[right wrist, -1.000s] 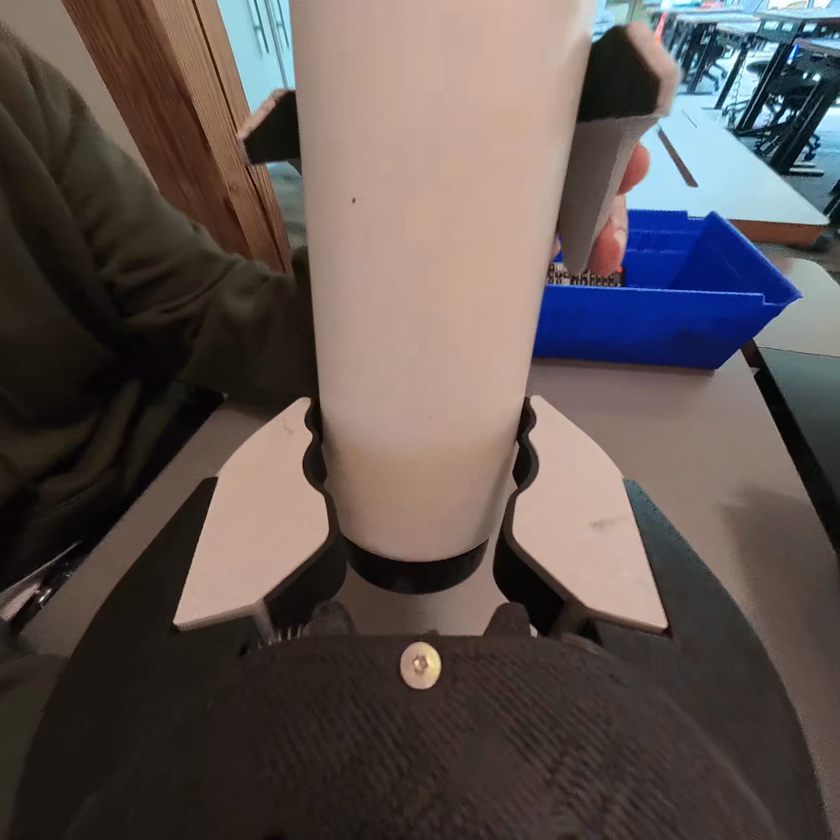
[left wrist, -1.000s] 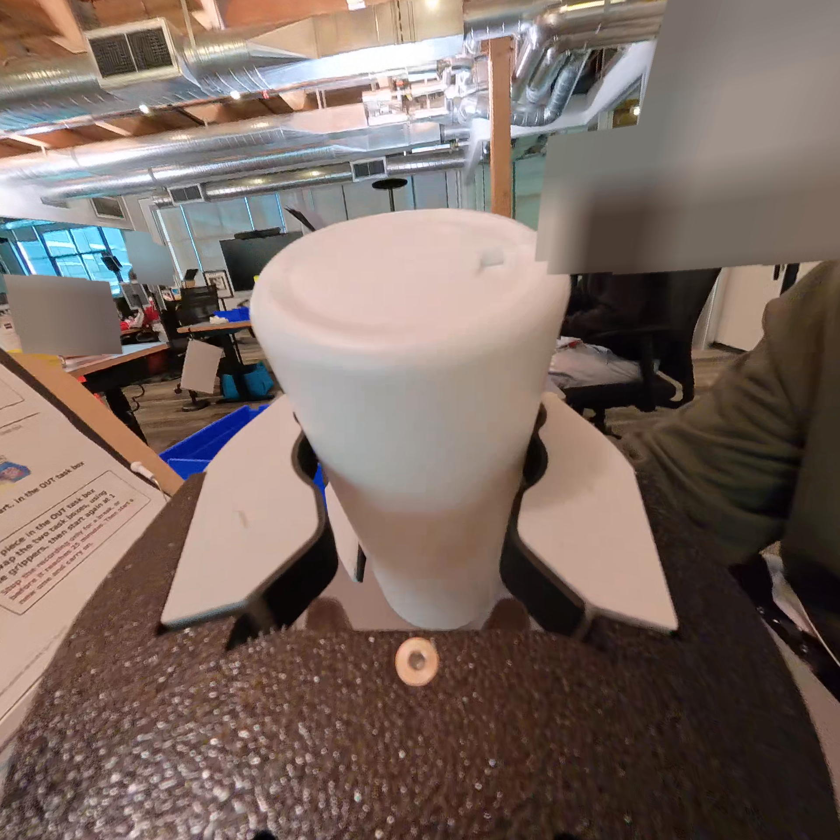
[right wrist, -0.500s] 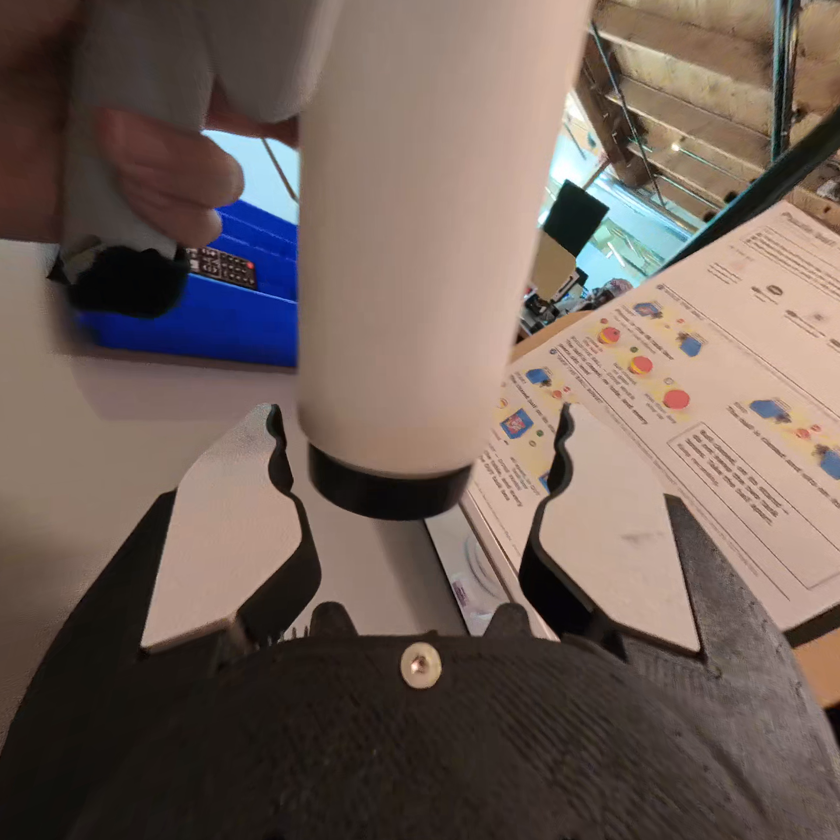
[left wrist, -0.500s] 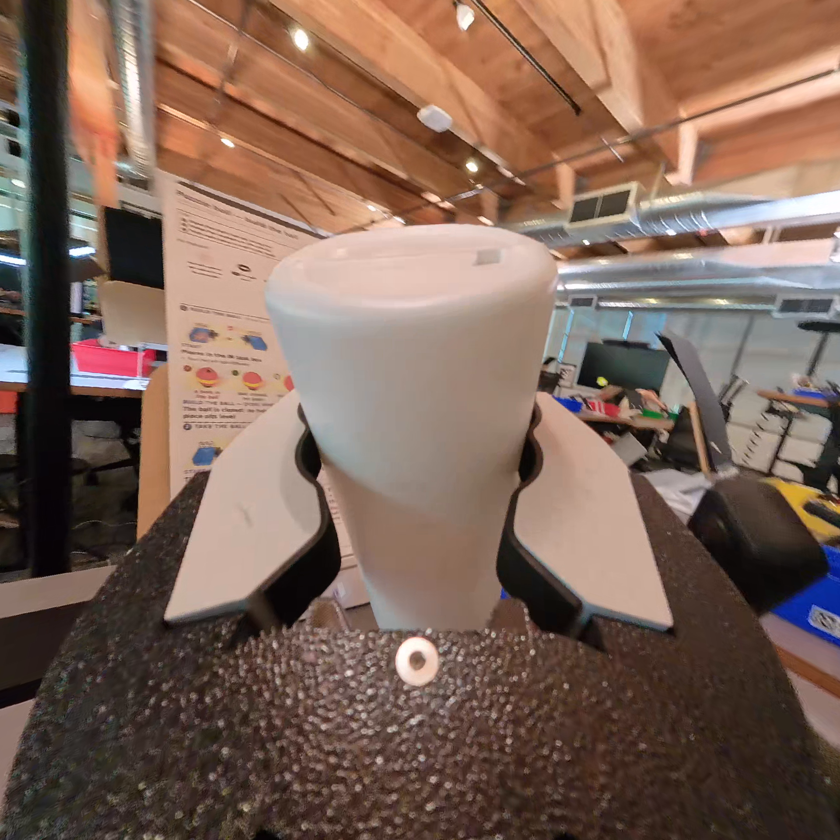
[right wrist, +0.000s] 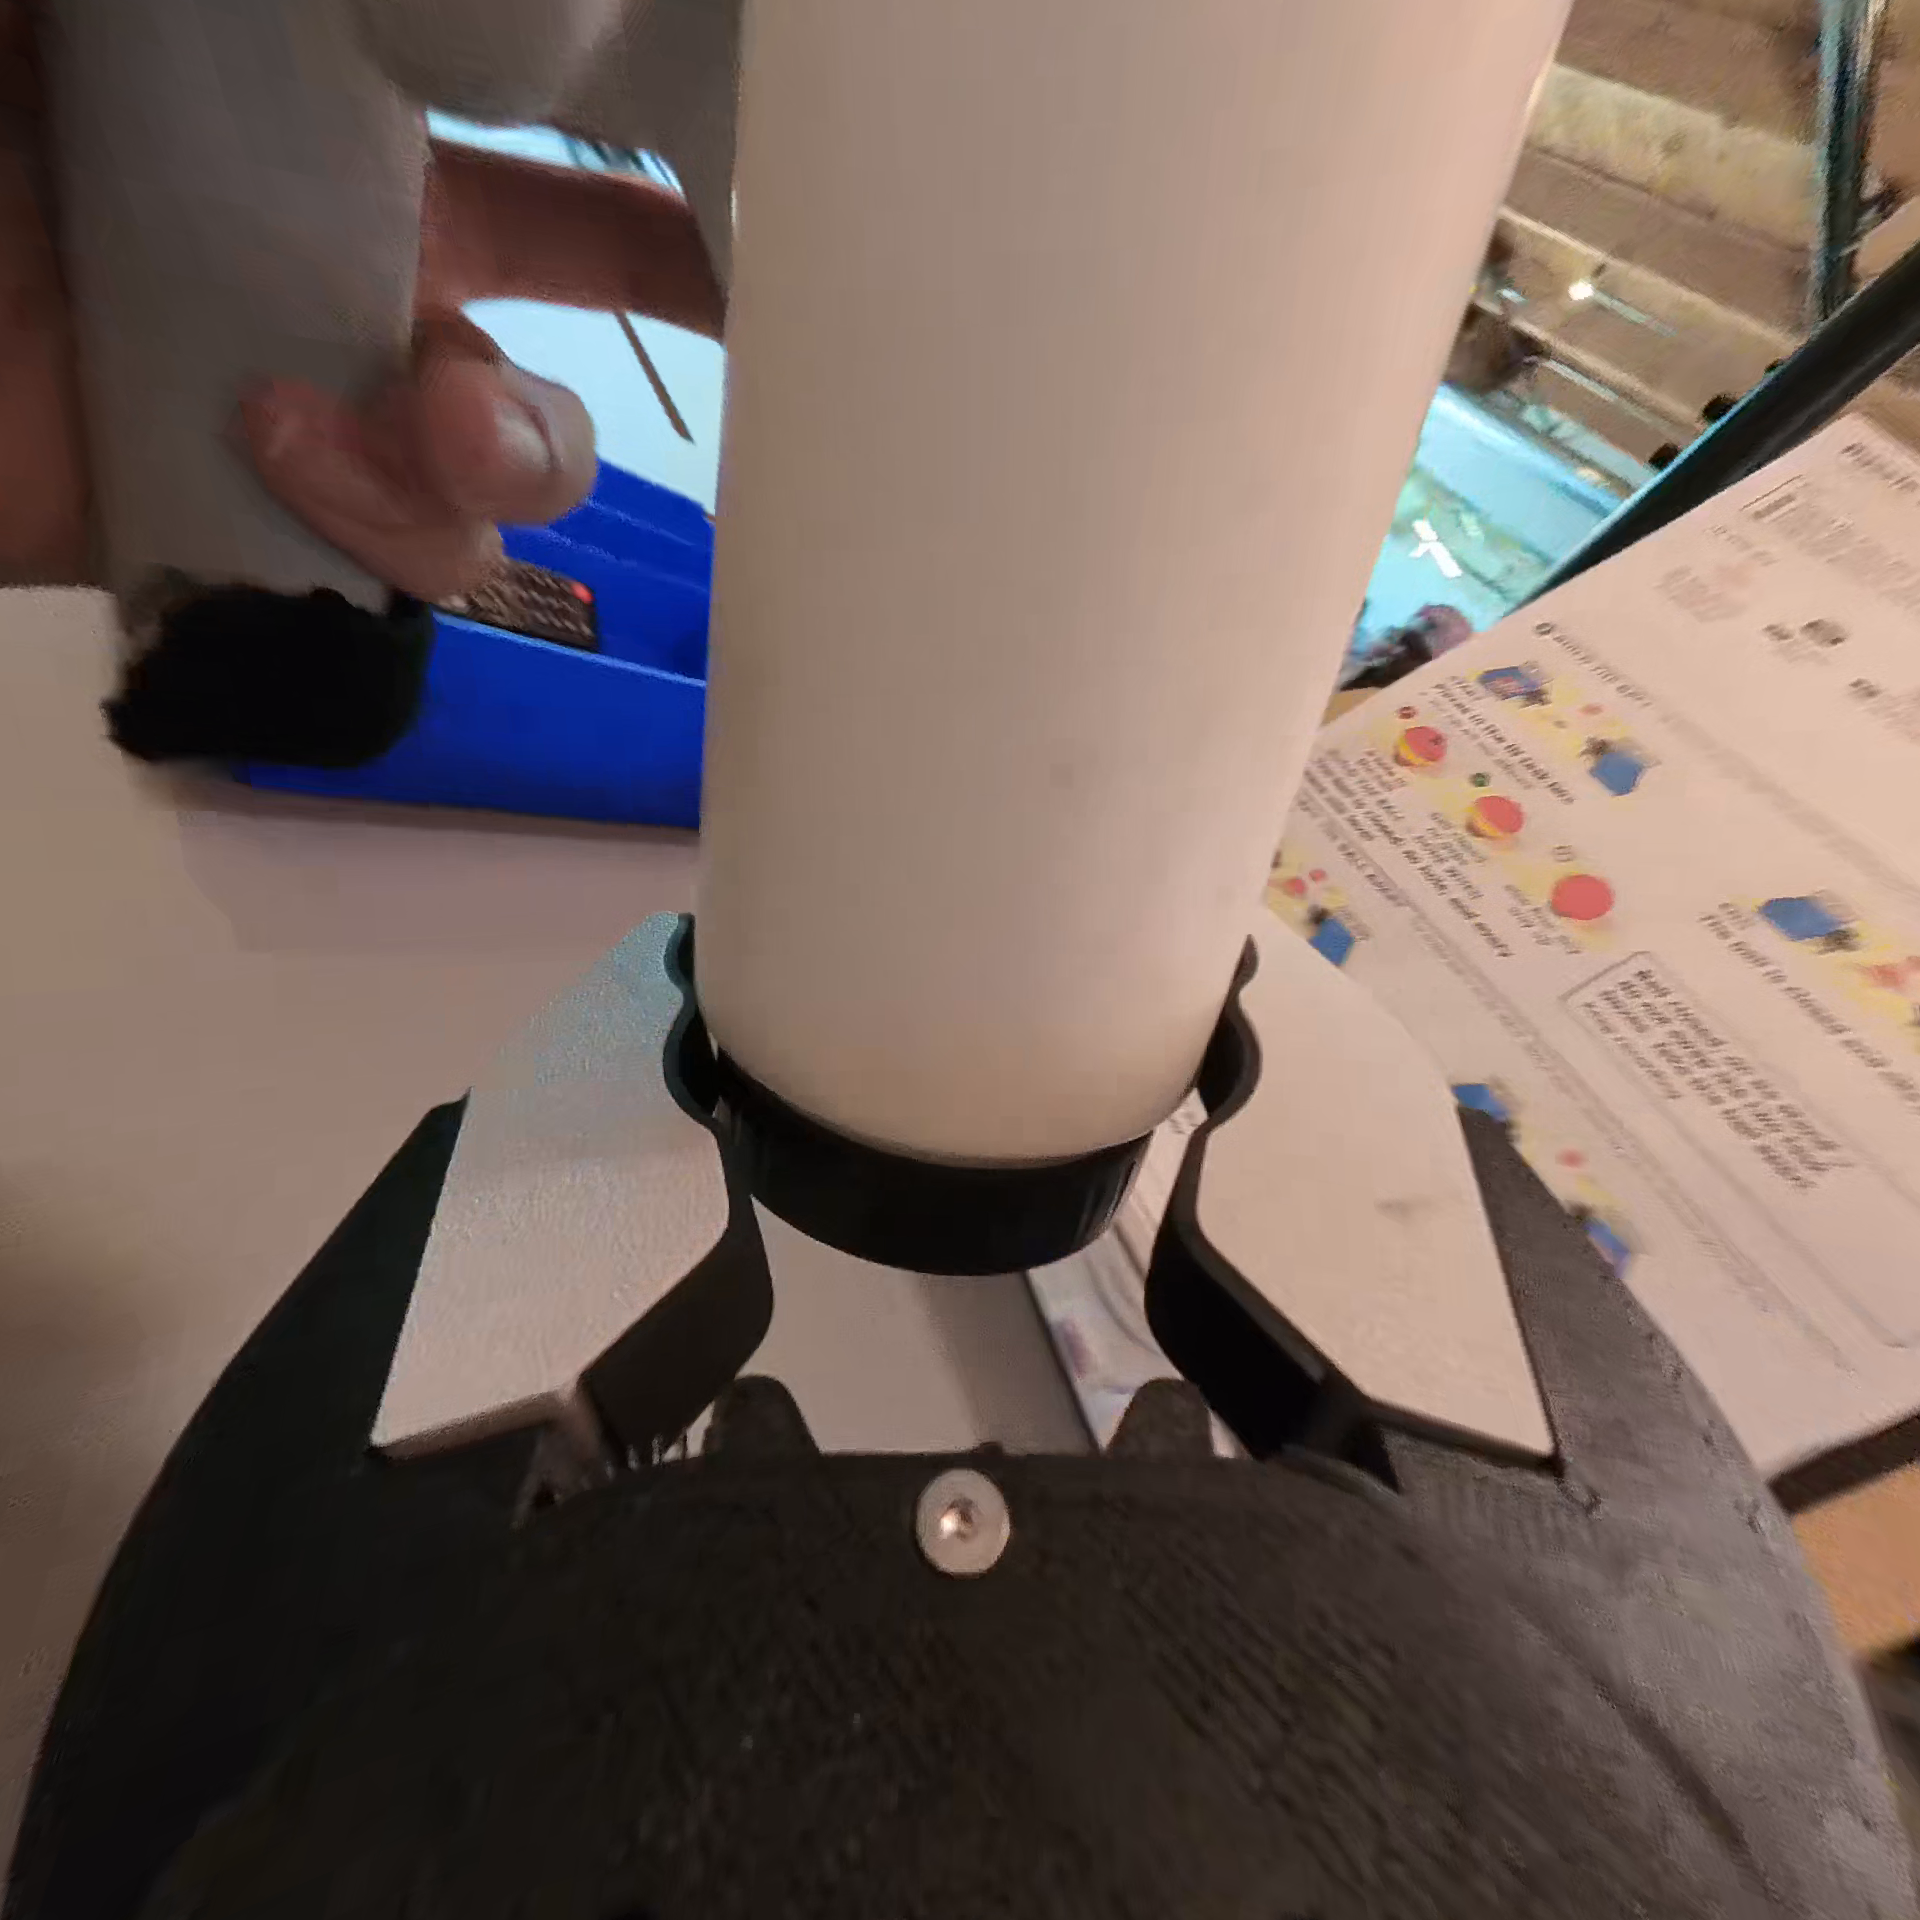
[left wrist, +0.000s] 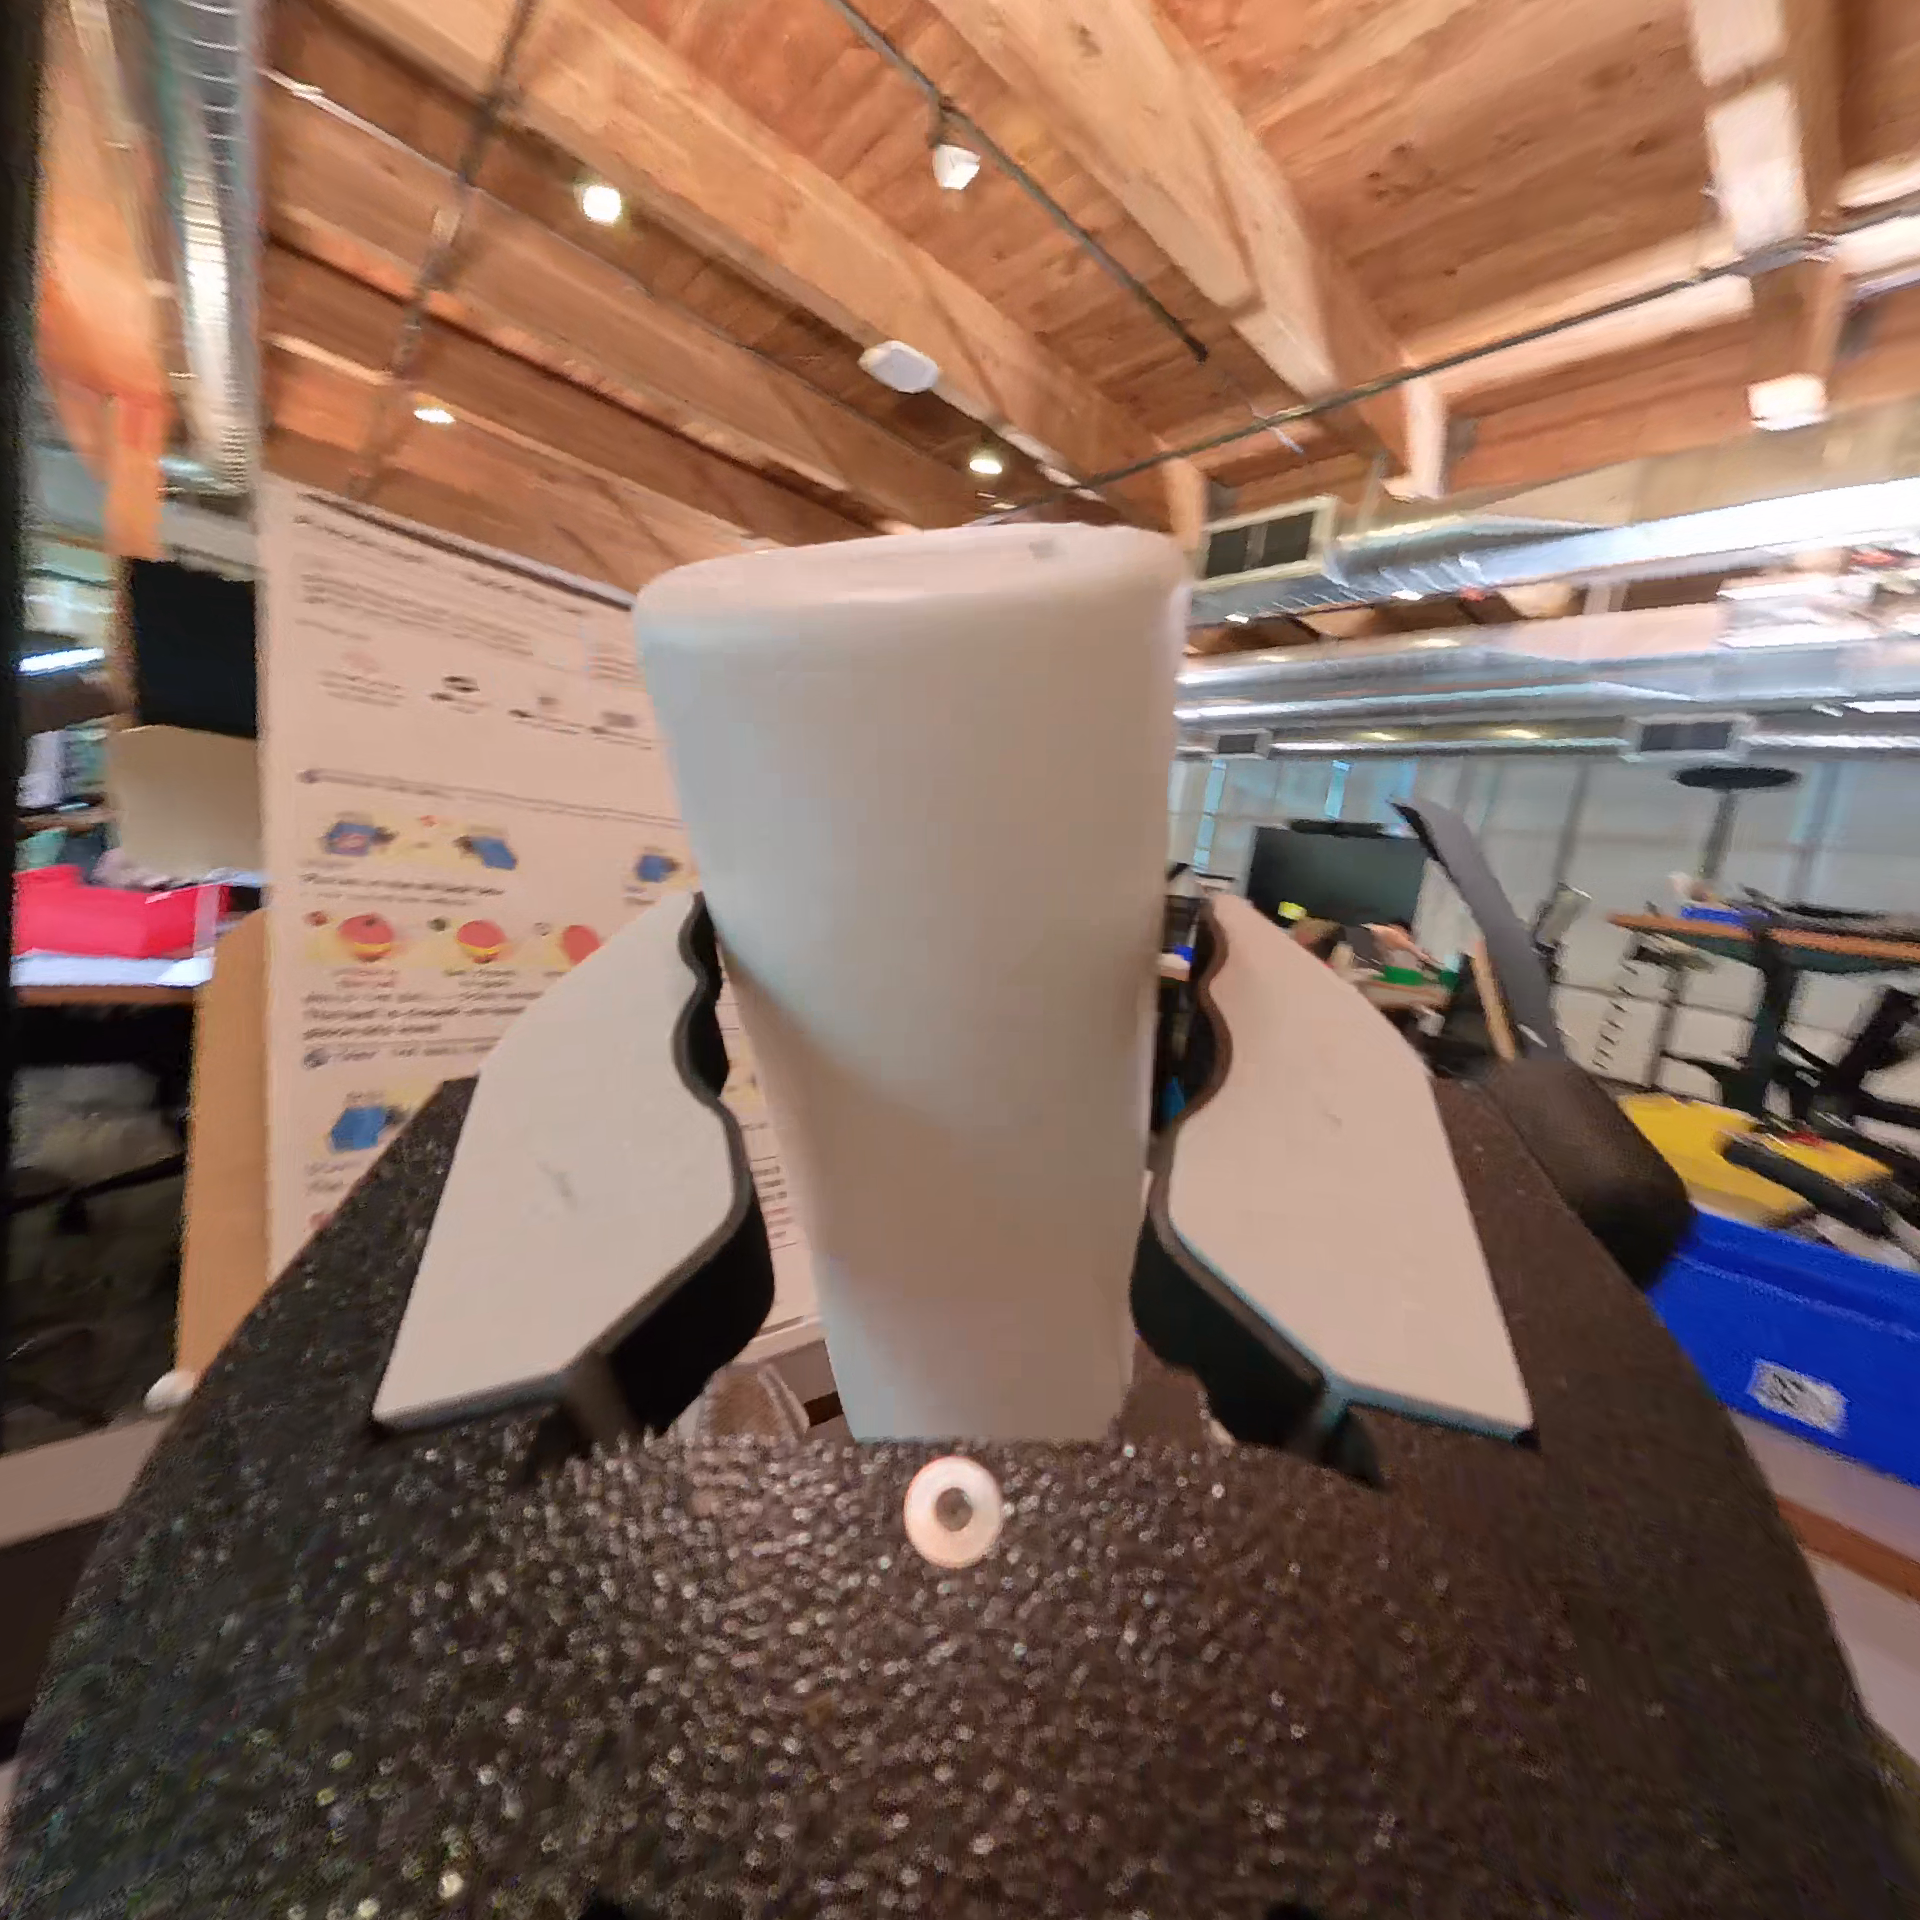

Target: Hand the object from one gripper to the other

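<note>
The right gripper [right wrist: 961, 997] now has its fingers pressed against both sides of the white bottle [right wrist: 1049, 540], just above its black cap [right wrist: 935, 1205]; half a second ago those fingers stood spread wide with the cap hanging free between them. The left gripper [left wrist: 945, 997] has its fingers closed on the bottle [left wrist: 935, 935] too, the left one touching the wall and the right one tight beside it, much as in the earlier frame, though the bottle's end now reads greyer and the view has swung slightly.

The bottle is a plain, smooth white cylinder with a ribbed black cap at one end. In the left wrist view its flat white base points away from the camera, up towards the wooden ceiling [left wrist: 1039, 260]. It spans the gap between the two grippers, held at both ends.

In the right wrist view, up and left of the fingers, a hand [right wrist: 436, 447] wraps the pale handle of the other gripper, its fingers curled round it. Beyond lies a blue bin [right wrist: 540, 727]; to the right stands an illustrated instruction sheet [right wrist: 1662, 831].
</note>
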A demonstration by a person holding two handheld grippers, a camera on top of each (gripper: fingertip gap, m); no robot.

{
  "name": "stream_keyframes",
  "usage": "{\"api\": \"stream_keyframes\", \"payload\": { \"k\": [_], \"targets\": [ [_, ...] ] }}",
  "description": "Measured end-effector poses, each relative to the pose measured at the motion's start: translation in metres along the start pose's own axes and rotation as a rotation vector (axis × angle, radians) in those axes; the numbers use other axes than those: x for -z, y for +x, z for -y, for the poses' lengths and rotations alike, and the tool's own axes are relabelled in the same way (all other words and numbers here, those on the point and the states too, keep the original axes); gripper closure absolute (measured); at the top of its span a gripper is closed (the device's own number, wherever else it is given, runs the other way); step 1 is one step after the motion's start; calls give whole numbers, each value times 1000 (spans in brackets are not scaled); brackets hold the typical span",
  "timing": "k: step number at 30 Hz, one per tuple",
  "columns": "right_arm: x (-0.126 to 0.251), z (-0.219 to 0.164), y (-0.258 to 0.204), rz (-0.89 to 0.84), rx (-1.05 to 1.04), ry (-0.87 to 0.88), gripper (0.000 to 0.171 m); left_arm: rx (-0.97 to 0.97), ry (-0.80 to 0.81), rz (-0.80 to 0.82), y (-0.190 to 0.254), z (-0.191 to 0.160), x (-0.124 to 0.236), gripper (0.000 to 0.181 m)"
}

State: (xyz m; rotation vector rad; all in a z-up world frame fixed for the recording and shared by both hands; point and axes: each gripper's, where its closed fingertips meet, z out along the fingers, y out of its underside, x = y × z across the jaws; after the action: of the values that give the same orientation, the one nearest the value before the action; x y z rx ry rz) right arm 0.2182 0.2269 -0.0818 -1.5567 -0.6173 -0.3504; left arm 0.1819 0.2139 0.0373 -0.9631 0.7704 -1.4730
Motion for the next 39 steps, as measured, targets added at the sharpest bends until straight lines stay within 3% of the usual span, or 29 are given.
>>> {"api": "stream_keyframes", "payload": {
  "k": [1,4,7,14,16,19,23,25,28,32,35,37,39],
  "targets": [
    [2,2,-2,40,-57,28,77,-10,-19,-62,4,-1,0,93],
    [14,14,-17,242,-195,149,77,-26,-147,-247,13,-16,4,76],
    [33,18,-45,516,-282,203,77,26,-223,-447,21,-25,20,72],
    [58,29,-75,863,-466,277,79,129,-258,-714,32,-43,44,75],
    [59,29,-76,886,-498,267,79,137,-237,-780,39,-41,48,95],
    [55,22,-78,879,-482,220,79,160,-244,-749,42,-41,36,96],
    [45,14,-51,663,-452,235,87,74,-224,-589,28,-39,23,97],
    [41,9,-22,427,-369,236,92,-114,-308,-448,10,-51,20,97],
    [54,29,12,239,-364,265,83,-451,-462,-237,-15,-70,18,97],
    [65,57,17,115,-222,206,73,-775,-493,-93,-19,-76,7,97],
    [69,80,17,91,-246,264,80,-1032,-468,-16,-16,-78,1,97],
    [73,90,20,96,-330,299,94,-1187,-432,53,-18,-74,-3,96],
    [70,87,18,96,-348,258,88,-1319,-396,128,-20,-70,-6,97]
  ]
}}
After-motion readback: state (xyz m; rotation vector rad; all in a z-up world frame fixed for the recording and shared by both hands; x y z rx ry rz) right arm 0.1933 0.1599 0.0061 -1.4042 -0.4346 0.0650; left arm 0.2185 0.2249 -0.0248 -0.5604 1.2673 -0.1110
